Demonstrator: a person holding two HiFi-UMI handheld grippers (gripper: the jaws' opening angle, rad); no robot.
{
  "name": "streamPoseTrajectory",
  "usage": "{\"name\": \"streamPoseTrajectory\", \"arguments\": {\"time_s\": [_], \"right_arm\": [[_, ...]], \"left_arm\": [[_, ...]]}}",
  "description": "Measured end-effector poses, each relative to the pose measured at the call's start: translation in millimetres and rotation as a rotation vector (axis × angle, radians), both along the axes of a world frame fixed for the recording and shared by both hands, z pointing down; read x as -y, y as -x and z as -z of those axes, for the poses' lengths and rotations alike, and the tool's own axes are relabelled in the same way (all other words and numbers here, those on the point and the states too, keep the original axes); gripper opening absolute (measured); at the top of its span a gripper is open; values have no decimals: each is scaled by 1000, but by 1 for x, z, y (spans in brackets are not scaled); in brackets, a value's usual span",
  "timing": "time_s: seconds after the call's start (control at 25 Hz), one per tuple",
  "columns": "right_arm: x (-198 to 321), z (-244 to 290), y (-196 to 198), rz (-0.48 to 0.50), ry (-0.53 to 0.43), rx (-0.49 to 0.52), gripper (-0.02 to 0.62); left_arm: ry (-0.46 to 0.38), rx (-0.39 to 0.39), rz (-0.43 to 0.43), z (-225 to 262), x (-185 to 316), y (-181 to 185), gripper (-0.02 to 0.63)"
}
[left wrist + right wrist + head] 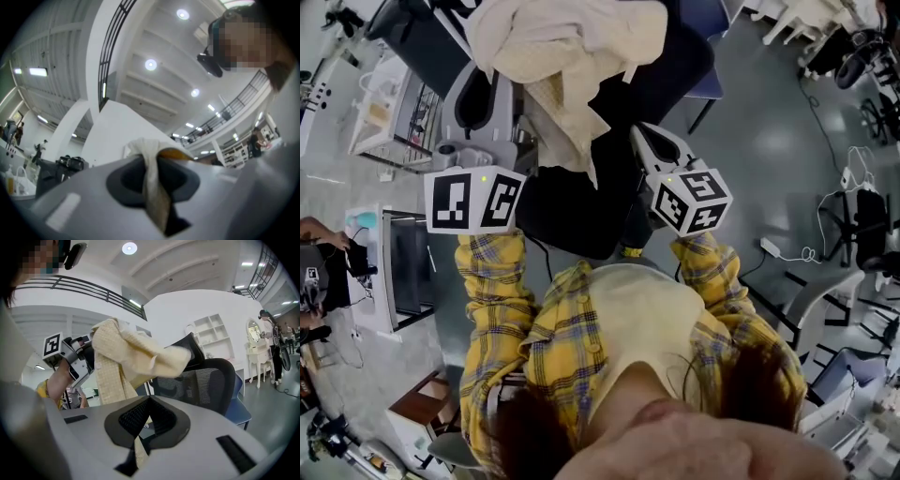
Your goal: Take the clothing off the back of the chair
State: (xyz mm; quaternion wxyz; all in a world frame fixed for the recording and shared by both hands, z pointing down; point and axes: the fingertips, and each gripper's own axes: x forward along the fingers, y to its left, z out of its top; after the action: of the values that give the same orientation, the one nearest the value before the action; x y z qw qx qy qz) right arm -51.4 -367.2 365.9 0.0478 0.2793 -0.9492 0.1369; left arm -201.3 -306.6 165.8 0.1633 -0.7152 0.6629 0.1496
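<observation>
Two hand-held grey grippers, one garment, one chair, listed as found

1. Pale cream waffle-knit garment [567, 47]: soft and bunched. It is held up between the two sets of jaws and above the chair back. One long panel hangs down from the left jaws, and a folded end reaches ahead of the right jaws, to the far side of their tips

2. Left gripper [151, 164], grey plastic with dark pads and a black-and-white marker cube at its rear. The jaws are clamped on a fold of the garment. The cloth runs down through the slit between the pads and swells out just past the tips

3. Right gripper [150, 401], same make. The jaws are drawn together, with a thin strip of the same cream cloth caught in the slit between them. The bulk of the garment sits ahead of these jaws, above the tips and to their left

4. Black office chair [208, 376] with mesh back and headrest. It stands just beyond the right jaws' tips, behind and below the garment. The garment's folded end overlaps the headrest in the right gripper view; whether they touch cannot be told. In the head view the chair lies under and between both sets of jaws

5. Yellow plaid sleeves [492, 300], one behind each marker cube
</observation>
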Motion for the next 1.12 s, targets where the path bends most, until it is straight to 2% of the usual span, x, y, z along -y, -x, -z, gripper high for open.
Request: {"name": "streamPoseTrajectory", "arguments": {"time_s": [0.2,0.64,1.12], "right_arm": [[-9,-1,2,4,3,-3,12],[-21,-9,-7,0,22,-7,12],[-36,-10,-6,26,13,-9,12]], "left_arm": [[68,-16,10,-26,-15,0,67],[243,-156,65,-112,-47,6,67],[355,-199,88,-160,-70,-7,69]]}}
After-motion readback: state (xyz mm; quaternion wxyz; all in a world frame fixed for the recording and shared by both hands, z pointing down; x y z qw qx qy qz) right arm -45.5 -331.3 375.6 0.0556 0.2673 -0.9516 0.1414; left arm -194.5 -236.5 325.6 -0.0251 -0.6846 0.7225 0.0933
